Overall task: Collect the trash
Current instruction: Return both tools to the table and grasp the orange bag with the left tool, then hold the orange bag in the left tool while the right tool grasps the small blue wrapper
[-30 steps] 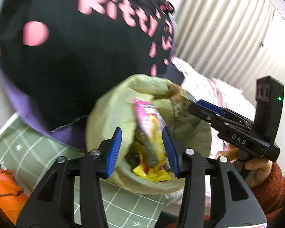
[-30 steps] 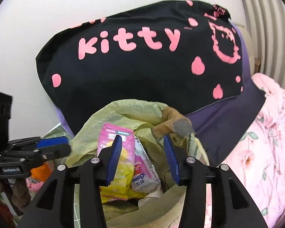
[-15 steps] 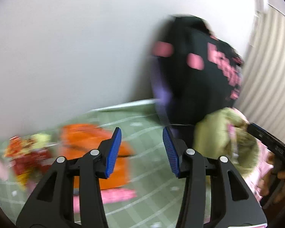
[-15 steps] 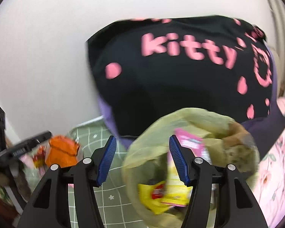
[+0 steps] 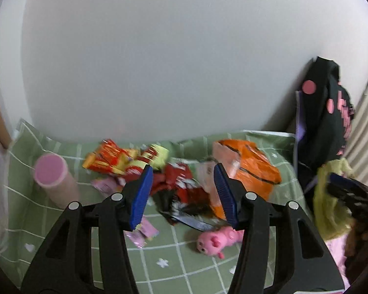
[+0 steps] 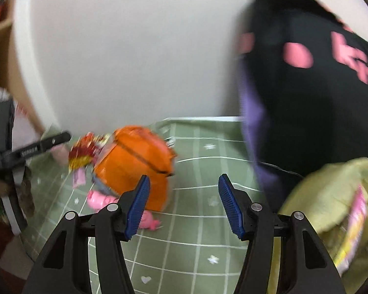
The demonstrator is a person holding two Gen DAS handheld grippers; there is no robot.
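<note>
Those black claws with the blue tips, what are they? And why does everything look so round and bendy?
Each claw is a hand-held gripper: a person carries one in each hand, like big tongs. A small camera sits on each and looks out along its two fingers, and its lens bends the picture. One picture comes from the left hand-held gripper, the other from the right hand-held gripper. Both are open and hold nothing. On the green checked cloth lie snack wrappers, an orange bag, a pink tube and a pink plush toy. The yellow trash bag sits at the right, before a black cushion.
</note>
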